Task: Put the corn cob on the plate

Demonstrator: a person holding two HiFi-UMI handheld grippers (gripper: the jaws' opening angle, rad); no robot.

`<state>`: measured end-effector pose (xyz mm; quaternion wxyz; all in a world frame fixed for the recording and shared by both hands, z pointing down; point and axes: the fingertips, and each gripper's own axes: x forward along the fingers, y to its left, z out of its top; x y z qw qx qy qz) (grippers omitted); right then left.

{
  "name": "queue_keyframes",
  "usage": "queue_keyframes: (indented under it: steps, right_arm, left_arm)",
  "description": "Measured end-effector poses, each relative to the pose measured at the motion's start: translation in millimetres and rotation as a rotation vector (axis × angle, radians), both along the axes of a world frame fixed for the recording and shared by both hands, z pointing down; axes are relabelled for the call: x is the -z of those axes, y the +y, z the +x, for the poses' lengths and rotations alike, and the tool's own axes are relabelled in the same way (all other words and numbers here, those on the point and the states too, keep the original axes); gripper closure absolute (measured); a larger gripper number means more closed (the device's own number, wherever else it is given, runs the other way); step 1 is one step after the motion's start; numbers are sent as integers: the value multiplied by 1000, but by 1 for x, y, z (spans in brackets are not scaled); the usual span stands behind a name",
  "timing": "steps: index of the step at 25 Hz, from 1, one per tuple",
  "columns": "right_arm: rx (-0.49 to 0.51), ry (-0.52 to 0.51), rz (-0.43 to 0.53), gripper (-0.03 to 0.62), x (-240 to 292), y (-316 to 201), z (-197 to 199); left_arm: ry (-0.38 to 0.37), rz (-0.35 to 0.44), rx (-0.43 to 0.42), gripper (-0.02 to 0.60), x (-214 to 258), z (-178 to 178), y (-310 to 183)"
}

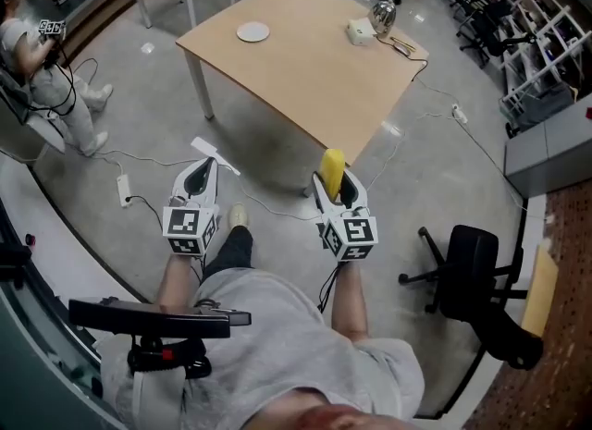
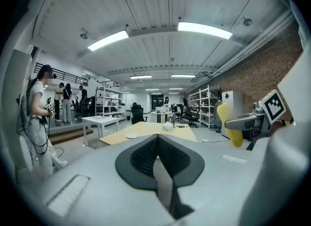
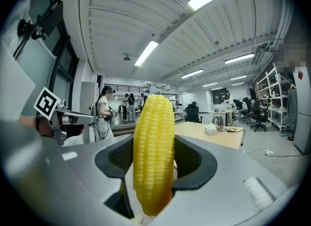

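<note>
Plate [image 1: 252, 31] on table [image 1: 314, 77] | corn cob [image 3: 153, 152] clamped upright in right gripper [image 1: 334, 186]

Plate [image 1: 252, 31] on table [image 1: 314, 81], well ahead

Wooden table [image 1: 305, 67], kettle [image 1: 383, 16], black chair [image 1: 472, 262].

My left tongs [image 2: 158, 142] point level across the room, the two dark pads pressed together with nothing between them. Straight past their tips stands a light wooden desk [image 2: 146, 131] carrying a white plate [image 2: 132, 135] near its left side and a small white box [image 2: 167, 127] farther back. Off to the right, my right tongs [image 2: 239, 123] grip a yellow corn cob [image 2: 227, 115] that hangs tilted, well apart from the desk. A person [image 2: 36, 118] stands at the far left, near a white table [image 2: 99, 119]
</note>
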<state>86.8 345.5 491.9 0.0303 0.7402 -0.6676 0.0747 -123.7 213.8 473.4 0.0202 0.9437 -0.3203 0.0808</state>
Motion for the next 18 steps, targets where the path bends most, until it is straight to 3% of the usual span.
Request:
queue_keyframes:
  steps: [10, 15, 18]
  right_arm:
    - [-33, -28, -4, 356, 11, -112, 24]
    - [-54, -26, -21, 356, 8, -192, 30]
    - [-59, -26, -24, 356, 12, -204, 34]
  left_arm:
    - [-28, -4, -35, 563, 8, 30, -119]
    - [-22, -7, -54, 563, 7, 37, -201]
    - [-19, 1, -55, 563, 13, 41, -213]
